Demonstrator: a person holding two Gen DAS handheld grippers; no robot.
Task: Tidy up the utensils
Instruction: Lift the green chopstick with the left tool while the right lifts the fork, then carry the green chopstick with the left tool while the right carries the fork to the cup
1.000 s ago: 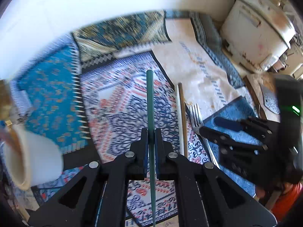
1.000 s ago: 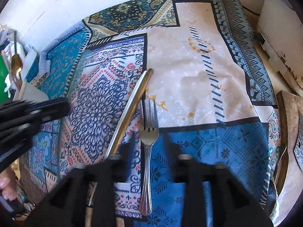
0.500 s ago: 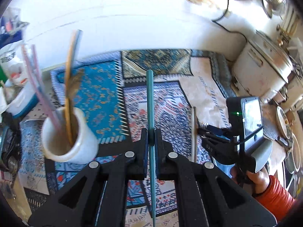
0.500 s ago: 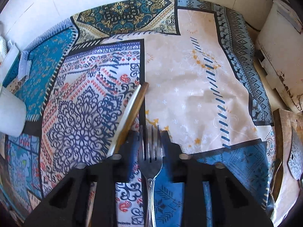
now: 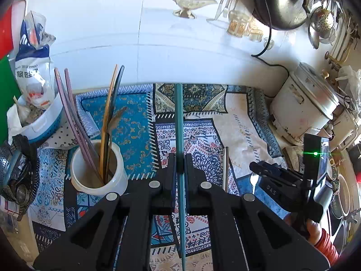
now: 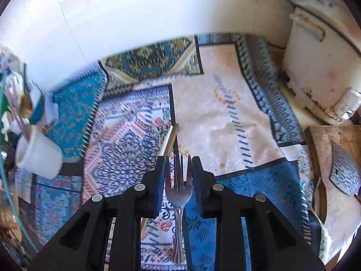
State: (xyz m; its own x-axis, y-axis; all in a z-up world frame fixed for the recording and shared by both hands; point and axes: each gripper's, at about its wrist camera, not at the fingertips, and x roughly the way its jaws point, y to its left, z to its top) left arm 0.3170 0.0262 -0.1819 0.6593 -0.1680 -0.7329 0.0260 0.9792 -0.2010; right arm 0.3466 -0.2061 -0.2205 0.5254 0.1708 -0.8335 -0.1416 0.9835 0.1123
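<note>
My left gripper (image 5: 179, 164) is shut on a thin teal chopstick (image 5: 179, 117) that sticks out ahead of the jaws, held in the air over the patterned cloth. Down to its left stands a white ceramic holder (image 5: 99, 176) with several long utensils in it. My right gripper (image 6: 178, 164) is shut on the head of a metal fork (image 6: 178, 194), its handle hanging back toward the camera above the cloth. In the left wrist view the right gripper (image 5: 255, 169) shows at the right with the fork (image 5: 253, 179). A silver and a brown chopstick (image 6: 169, 140) lie together on the cloth.
A white rice cooker (image 6: 320, 72) stands at the back right, and a wooden board (image 6: 338, 135) lies in front of it. A basket with bags (image 5: 38, 113) sits at the far left. The holder (image 6: 38, 155) is at the cloth's left edge. A white wall bounds the back.
My left gripper rose with the teal chopstick, and the holder came fully into its view. My right gripper closed on the fork's head and lifted it off the cloth.
</note>
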